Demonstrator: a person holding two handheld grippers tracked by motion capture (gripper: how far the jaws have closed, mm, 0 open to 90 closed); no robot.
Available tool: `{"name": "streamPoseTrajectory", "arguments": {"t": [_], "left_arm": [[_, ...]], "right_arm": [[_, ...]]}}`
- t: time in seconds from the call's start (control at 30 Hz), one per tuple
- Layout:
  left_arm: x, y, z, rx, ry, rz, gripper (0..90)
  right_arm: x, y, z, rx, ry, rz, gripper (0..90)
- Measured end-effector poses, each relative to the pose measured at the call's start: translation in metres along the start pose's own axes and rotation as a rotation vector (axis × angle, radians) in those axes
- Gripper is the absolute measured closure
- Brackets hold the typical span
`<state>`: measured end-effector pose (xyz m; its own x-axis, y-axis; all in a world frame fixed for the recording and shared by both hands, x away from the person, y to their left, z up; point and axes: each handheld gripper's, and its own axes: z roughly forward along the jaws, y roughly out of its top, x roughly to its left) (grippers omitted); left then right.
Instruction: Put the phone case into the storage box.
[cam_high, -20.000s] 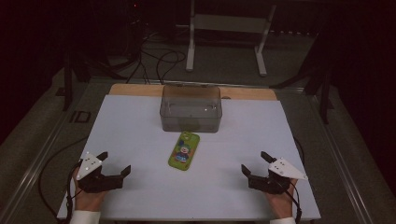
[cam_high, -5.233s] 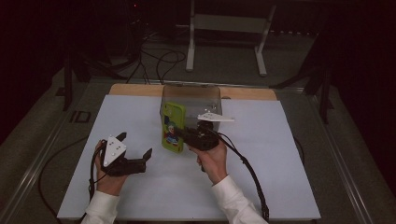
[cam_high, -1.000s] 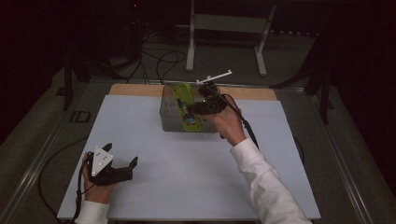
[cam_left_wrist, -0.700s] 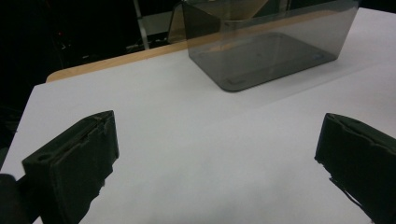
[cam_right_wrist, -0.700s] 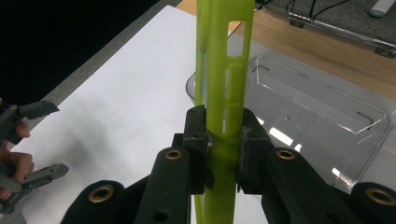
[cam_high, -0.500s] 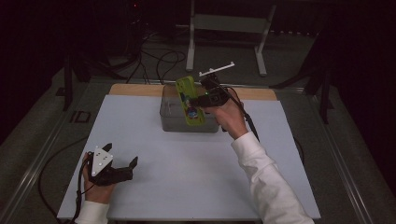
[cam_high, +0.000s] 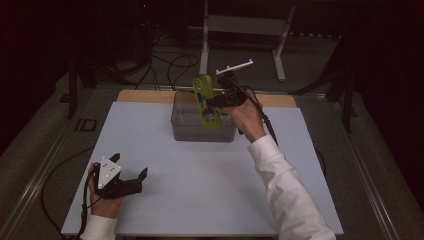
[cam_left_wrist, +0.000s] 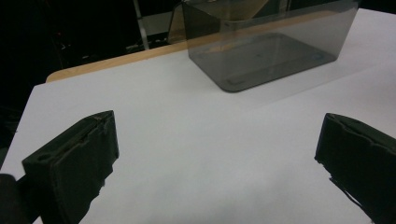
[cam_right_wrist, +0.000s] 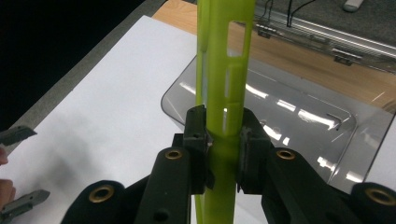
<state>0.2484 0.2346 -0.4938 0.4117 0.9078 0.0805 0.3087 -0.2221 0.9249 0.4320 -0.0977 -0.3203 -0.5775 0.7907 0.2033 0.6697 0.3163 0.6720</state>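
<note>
- The lime green toy (cam_high: 206, 102) is up in the air over the smoky clear bin (cam_high: 185, 127), stood nearly on end, with the right claw (cam_high: 216, 101) clamped across its middle. In the right gripper view you see it edge-on (cam_right_wrist: 224, 93), with slots cut through the plastic and both black pads pressing its sides.
- Labels: can't read any. There are some blue and orange bits on its face in the high view, way too small to tell what they are. No writing on the bin either.
- Hard to see: the toy's bottom end overlaps the bin's front wall in the high view, so I can't tell how high it sits above the rim. In the right gripper view its top and bottom run out of frame.
- The bin (cam_left_wrist: 261, 51) has nothing in it, going by the left gripper view. It sits near the far edge of the white desk (cam_high: 200, 195), with a strip of wood board (cam_high: 145, 96) behind it.
- The left claw (cam_high: 132, 182) is well apart from all that, near the desk's front left corner, jaws spread wide with only bare desk between them.
- Beyond the desk it's dark: loose cables (cam_high: 170, 65) on the floor and a grey metal stand (cam_high: 240, 30).
</note>
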Motion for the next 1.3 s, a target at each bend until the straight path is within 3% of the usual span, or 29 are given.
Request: {"name": "streamPoseTrajectory", "arguments": {"t": [0.9, 1.3], "left_arm": [[0.0, 0.0, -0.001, -0.005, -0.002, -0.008, 0.0], [0.0, 0.0, -0.001, -0.006, 0.0, -0.005, 0.0]], "right_arm": [[-0.011, 0.025, 0.004, 0.027, -0.105, 0.086, 77.5], [-0.018, 0.034, 0.009, 0.063, -0.131, 0.157, 77.5]]}}
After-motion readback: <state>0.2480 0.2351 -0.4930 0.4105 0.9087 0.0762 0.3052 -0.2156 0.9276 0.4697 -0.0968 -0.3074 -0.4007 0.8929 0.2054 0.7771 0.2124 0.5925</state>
